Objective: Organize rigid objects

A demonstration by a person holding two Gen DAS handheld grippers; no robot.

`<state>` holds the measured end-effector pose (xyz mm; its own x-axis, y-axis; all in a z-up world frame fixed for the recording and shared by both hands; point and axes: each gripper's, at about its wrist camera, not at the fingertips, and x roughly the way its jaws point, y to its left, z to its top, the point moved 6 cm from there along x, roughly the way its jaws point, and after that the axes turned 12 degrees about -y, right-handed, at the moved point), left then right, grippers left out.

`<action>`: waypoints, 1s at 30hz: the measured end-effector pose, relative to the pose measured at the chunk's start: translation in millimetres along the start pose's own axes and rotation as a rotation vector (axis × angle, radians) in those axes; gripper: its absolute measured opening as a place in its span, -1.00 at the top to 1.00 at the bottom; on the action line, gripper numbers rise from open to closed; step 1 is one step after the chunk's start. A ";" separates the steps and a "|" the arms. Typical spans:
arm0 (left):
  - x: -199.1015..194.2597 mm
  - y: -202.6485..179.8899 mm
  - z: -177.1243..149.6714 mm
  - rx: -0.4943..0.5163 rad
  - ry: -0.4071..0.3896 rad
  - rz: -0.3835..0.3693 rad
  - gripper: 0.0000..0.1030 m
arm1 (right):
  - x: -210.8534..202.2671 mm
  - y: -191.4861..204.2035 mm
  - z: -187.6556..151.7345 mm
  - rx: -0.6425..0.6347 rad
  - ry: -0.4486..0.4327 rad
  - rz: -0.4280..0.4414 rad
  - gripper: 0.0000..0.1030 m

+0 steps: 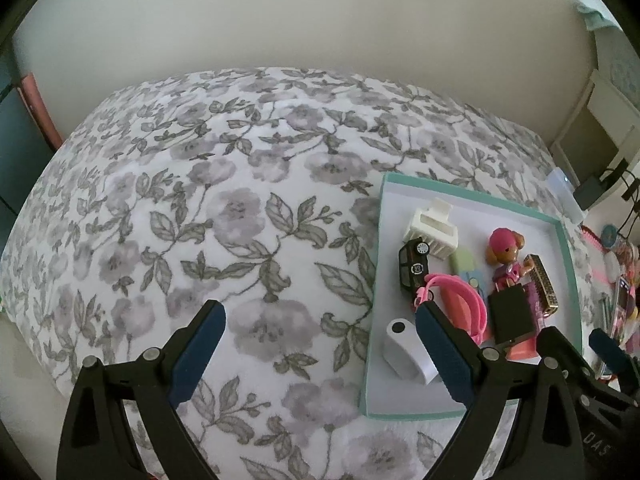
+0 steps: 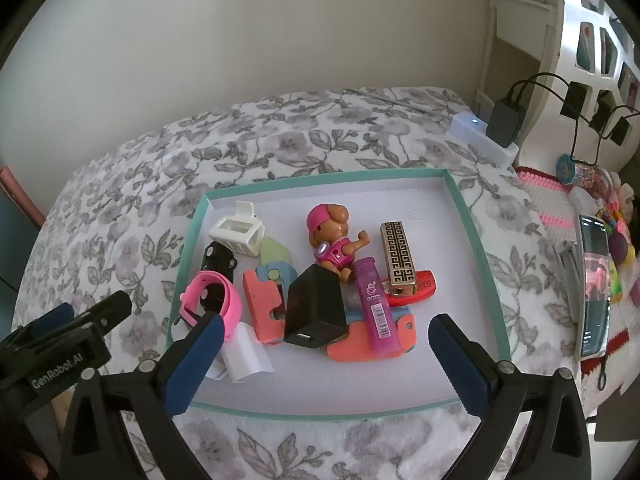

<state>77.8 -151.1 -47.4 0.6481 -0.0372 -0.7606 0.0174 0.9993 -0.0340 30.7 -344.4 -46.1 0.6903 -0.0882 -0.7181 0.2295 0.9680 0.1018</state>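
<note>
Both grippers hang with their blue-padded fingers spread wide and nothing between them: the right gripper (image 2: 324,350) over the near edge of the teal-rimmed tray (image 2: 478,248), the left gripper (image 1: 320,344) over the flowered bedspread (image 1: 192,208) at the tray's nine o'clock. "GenRobot.AI" reads in white on the left tool's body. One tray holds everything: one toy dog (image 2: 334,240) in pink at centre, one gold patterned lighter (image 2: 400,258) at its three o'clock, one purple barcoded lighter (image 2: 378,308), one black charger (image 2: 316,310), one pink watch strap (image 2: 218,294) at nine o'clock, one white basket (image 2: 240,232) at eleven. One phone (image 2: 596,284) lies beyond the tray's right rim.
</note>
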 end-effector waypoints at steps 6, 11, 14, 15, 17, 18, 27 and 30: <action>-2.7 4.7 2.9 0.003 -0.013 0.027 -0.87 | -0.4 1.8 0.0 -0.008 -0.003 -0.002 -1.00; -5.0 6.5 4.4 0.009 -0.025 0.058 -0.87 | -0.5 2.7 -0.6 -0.009 -0.004 -0.002 -1.00; -7.3 6.5 6.1 0.003 -0.035 0.053 -0.87 | -0.5 3.4 -1.2 -0.010 -0.002 -0.003 -1.00; -7.3 6.1 6.0 -0.002 -0.031 0.045 -0.87 | -0.2 3.4 -1.0 -0.012 -0.002 -0.001 -1.00; -6.9 5.0 5.6 -0.001 -0.022 0.046 -0.87 | 0.2 3.4 -1.2 -0.015 0.000 0.001 -1.00; -6.4 4.7 5.4 0.004 -0.019 0.053 -0.87 | 0.5 3.4 -1.2 -0.016 0.001 0.001 -1.00; -6.0 4.6 4.4 0.022 -0.015 0.075 -0.87 | 3.0 2.7 -2.5 -0.018 0.013 0.006 -1.00; -5.3 5.8 3.5 0.023 -0.010 0.078 -0.87 | 3.8 2.8 -2.9 -0.018 0.017 0.008 -1.00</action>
<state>77.1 -145.0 -41.3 0.6561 0.0405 -0.7536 -0.0160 0.9991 0.0398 31.9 -341.3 -50.5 0.6806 -0.0767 -0.7286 0.2114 0.9728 0.0950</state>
